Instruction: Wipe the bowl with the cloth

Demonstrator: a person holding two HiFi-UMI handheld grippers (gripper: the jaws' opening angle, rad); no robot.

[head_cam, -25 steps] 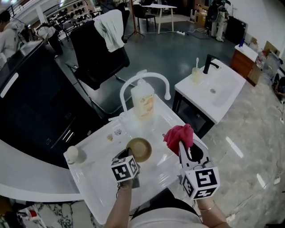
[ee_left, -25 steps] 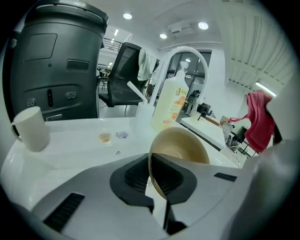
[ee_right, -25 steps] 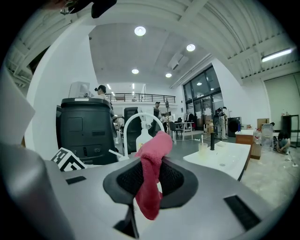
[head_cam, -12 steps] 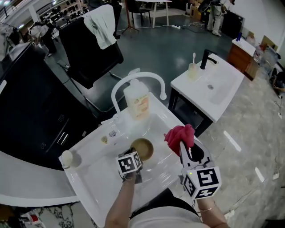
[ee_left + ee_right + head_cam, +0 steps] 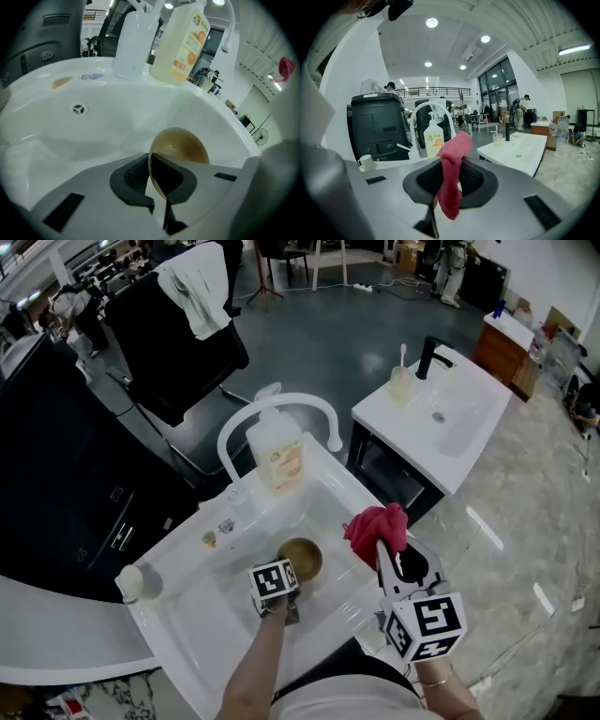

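A brown bowl is held tilted on its edge inside the white sink. My left gripper is shut on the bowl's near rim. The red cloth is bunched between the jaws of my right gripper, which is shut on it. That gripper is raised above the sink's right edge, to the right of the bowl and apart from it.
A white arched faucet and a soap bottle stand at the sink's back. A white cup sits on the left ledge. The drain lies beyond the bowl. A second white basin stands to the right, a black chair behind.
My left gripper has lifted the bowl slightly and holds it tilted. The right gripper with the cloth has stayed about where it was. The view has shifted a little.
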